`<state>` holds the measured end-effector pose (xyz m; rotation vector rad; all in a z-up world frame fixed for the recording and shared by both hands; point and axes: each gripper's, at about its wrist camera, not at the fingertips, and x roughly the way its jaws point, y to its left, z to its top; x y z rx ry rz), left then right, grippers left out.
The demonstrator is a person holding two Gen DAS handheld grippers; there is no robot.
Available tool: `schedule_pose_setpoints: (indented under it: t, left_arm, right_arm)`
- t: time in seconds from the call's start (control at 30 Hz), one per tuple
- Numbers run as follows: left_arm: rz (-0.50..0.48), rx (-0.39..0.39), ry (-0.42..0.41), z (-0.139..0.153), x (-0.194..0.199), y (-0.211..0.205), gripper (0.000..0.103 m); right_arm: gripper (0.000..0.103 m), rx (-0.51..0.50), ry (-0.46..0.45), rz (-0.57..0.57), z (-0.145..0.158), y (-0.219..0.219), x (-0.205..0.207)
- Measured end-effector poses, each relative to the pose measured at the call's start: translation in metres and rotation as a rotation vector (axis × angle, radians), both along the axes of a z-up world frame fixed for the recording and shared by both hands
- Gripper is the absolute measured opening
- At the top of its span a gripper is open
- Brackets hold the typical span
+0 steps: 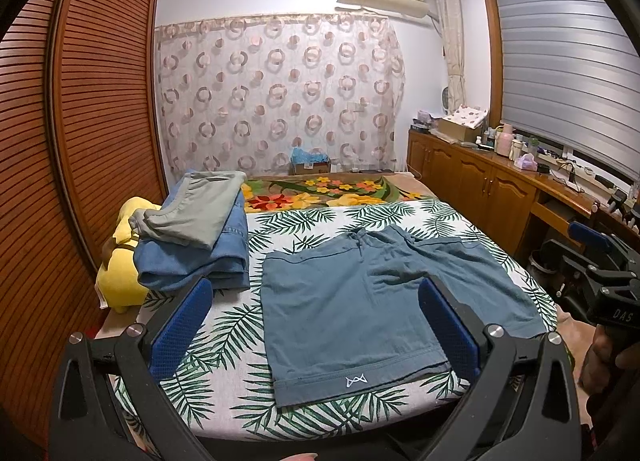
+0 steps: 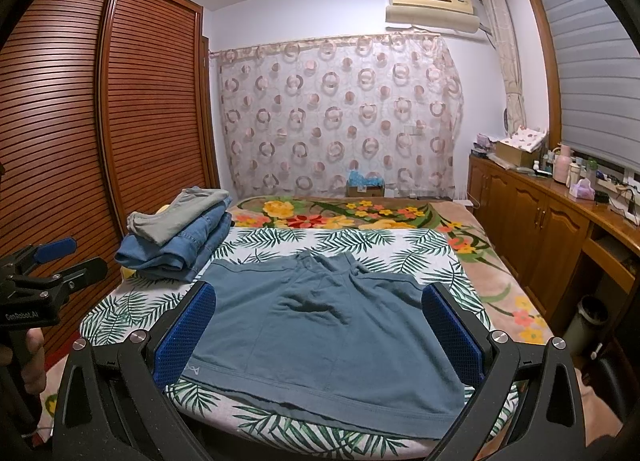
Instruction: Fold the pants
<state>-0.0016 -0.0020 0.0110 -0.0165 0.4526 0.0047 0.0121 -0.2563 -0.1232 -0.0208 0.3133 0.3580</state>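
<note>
Pants, a short teal pair, lie spread flat on the palm-leaf sheet of the bed, waistband toward the far curtain and leg hems toward the near edge of the bed. A small white logo marks the hem of the left leg. Left of the pants, near the wardrobe, sits a stack of folded clothes, grey on top of denim, with a yellow plush toy beside it.

Left gripper hovers above the near edge of the pants, fingers wide apart and holding nothing; its view looks down on the left leg and its hem. Right gripper hovers likewise over the right leg, fingers spread and empty. Each appears at the margin of the other's view, held by a hand.

The cloth looks unfolded, so the fold seems yet to begin. A shallow crease crosses the middle near the crotch, and the right leg lies slightly askew. To do the first fold well, the likely course is to pinch one leg at both hem and waistband, close firmly on a single thickness of the pants without catching the sheet, and carry that side across so the outer seams meet. Lifting both ends together should keep the soft knit from bunching.
</note>
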Motion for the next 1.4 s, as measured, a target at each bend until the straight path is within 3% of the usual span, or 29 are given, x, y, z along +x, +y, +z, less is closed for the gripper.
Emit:
schedule_pose_setpoints:
  t: [0.67, 0.87, 1.07, 1.4]
  left_arm:
    - [0.000, 0.001, -0.002, -0.001, -0.001, -0.001, 0.103]
    - [-0.005, -0.003, 0.033, 0.002, 0.002, -0.002, 0.103]
    - [-0.008, -0.025, 0.059, -0.005, 0.013, 0.002, 0.103]
    - [-0.017, -0.034, 0.118, -0.047, 0.026, 0.007, 0.103]
  right_arm:
    - [0.103, 0.003, -0.004, 0.006, 0.001, -0.001, -0.001]
    - [0.103, 0.000, 0.013, 0.000, -0.004, -0.002, 0.003]
    - [0.103, -0.012, 0.028, -0.003, -0.008, -0.002, 0.010]
    - [0.103, -0.036, 0.077, -0.002, -0.019, -0.005, 0.029]
